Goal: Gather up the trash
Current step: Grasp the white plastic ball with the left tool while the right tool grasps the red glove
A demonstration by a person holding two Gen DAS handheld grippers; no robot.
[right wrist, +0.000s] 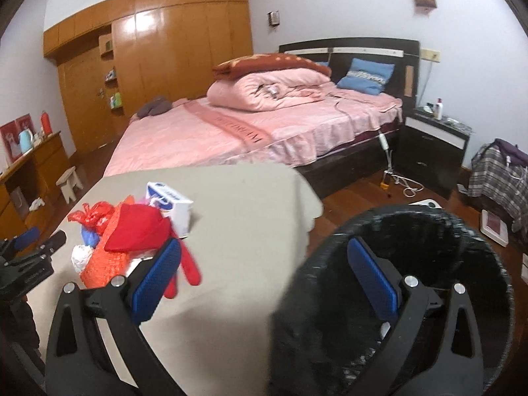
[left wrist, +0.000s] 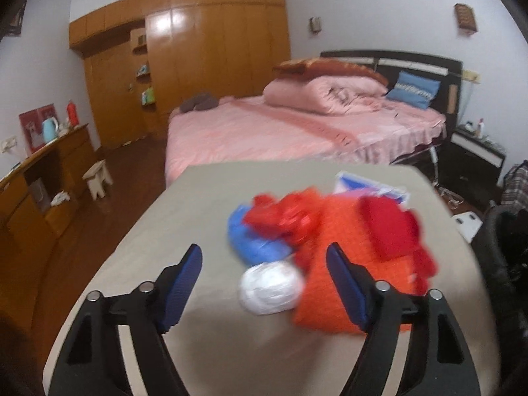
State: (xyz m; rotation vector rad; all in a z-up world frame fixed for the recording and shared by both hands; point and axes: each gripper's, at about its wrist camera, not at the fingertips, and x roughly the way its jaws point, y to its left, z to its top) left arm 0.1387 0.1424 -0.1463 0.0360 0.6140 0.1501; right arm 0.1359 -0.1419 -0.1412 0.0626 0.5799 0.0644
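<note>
A heap of trash lies on the beige table (left wrist: 171, 217): a white crumpled ball (left wrist: 269, 290), a blue bag (left wrist: 250, 241), a red plastic bag (left wrist: 287, 217), an orange mesh bag (left wrist: 349, 250) with a red cloth (left wrist: 386, 224) on it, and a blue-and-white box (right wrist: 171, 201). My left gripper (left wrist: 264, 257) is open and empty, just short of the white ball. My right gripper (right wrist: 264, 257) is open and empty, at the table's right edge, its right finger over the black waste basket (right wrist: 429, 231). The heap shows at left in the right wrist view (right wrist: 132, 227).
The basket stands on the wooden floor right of the table (right wrist: 237, 217). Behind is a bed with pink covers (right wrist: 231, 132), a dark nightstand (right wrist: 432, 142), a wooden wardrobe (left wrist: 198, 59), a low cabinet (left wrist: 49, 178) and a small stool (left wrist: 97, 178).
</note>
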